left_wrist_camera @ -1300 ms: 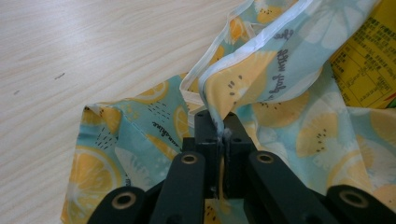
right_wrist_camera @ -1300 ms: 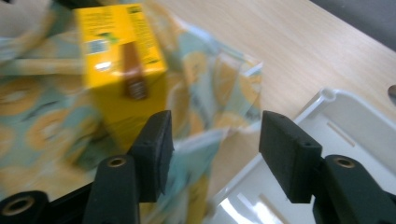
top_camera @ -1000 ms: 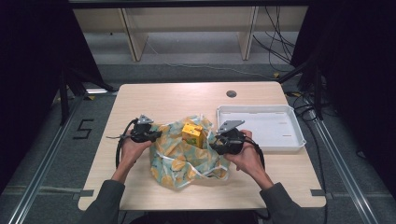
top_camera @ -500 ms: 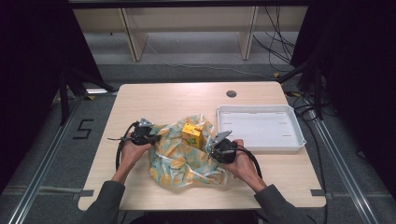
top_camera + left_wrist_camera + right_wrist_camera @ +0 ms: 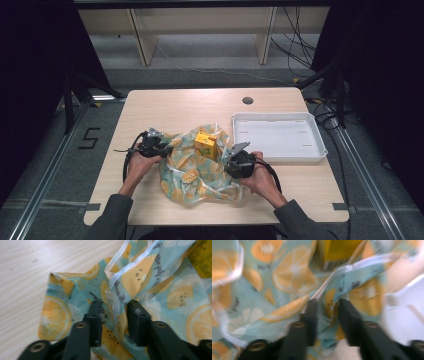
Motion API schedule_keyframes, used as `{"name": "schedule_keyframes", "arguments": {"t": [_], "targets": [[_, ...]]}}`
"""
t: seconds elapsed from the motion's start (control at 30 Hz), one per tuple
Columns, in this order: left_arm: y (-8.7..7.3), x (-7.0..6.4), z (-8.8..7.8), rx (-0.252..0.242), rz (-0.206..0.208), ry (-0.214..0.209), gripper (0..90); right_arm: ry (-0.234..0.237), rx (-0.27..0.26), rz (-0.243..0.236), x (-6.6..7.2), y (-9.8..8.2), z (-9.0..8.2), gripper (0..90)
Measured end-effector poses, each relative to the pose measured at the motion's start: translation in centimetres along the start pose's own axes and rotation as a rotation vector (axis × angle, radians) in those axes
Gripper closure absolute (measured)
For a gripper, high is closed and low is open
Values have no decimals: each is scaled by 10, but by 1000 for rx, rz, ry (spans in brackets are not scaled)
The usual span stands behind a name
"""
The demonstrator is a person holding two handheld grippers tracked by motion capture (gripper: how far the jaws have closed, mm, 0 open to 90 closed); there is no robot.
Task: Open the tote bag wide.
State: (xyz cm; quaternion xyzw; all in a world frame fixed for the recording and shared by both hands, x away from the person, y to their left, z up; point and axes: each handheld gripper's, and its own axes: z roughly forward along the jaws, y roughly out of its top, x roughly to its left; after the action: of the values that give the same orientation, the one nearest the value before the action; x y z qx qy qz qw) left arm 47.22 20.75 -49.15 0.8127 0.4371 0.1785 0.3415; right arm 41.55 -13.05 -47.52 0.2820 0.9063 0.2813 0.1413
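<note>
With both grippers' fingers just opened, apart astride bag [image 5: 200,170] folds at centre frame, left gripper [image 5: 113,315] and right gripper [image 5: 327,312] should regrip the rim evenly, keeping the box [image 5: 206,145] upright.

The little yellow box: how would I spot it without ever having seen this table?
Start from the light wooden table and find the crumpled lemon-print plastic bag near its front edge. The small yellow cardboard box stands upright in the bag's far side, the one solid, square-cornered thing there.
</note>
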Motion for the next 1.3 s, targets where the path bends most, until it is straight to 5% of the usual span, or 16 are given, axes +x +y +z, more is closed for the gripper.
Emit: {"name": "schedule_keyframes", "arguments": {"t": [0.17,0.2,0.27,0.3,0.37,0.4,0.67,0.87,0.93,1.03,1.1,1.3], "targets": [[8,-6,-26,-67,-41,30,408,29,-115,30,-5,6,-33,472],[9,-8,-32,-79,-56,29,378,31,-135,2,-8,7,-37,461],[11,-9,-48,-79,-35,41,328,57,-184,31,-12,10,-49,431],[10,-14,-51,-128,-78,37,328,57,-184,31,-12,10,-49,431],[8,-17,-66,-117,-38,34,311,53,-213,28,-16,12,-52,422],[6,-22,-69,-153,-56,33,306,65,-206,40,-18,13,-54,421],[-25,-45,-97,-138,-27,-5,306,65,-247,51,-24,20,-55,388],[-58,-62,-110,-139,-54,-19,266,76,-260,18,-24,31,-53,375],[-69,-69,-116,-130,-34,-11,268,74,-274,-5,-25,35,-51,368],[-81,-75,-120,-108,-8,-15,262,103,-273,-17,-26,42,-49,356],[-90,-81,-118,-113,-43,-24,249,99,-282,-41,-28,46,-45,338],[-107,-90,-120,-73,-21,-23,215,118,-267,-35,-30,55,-33,299]]}}
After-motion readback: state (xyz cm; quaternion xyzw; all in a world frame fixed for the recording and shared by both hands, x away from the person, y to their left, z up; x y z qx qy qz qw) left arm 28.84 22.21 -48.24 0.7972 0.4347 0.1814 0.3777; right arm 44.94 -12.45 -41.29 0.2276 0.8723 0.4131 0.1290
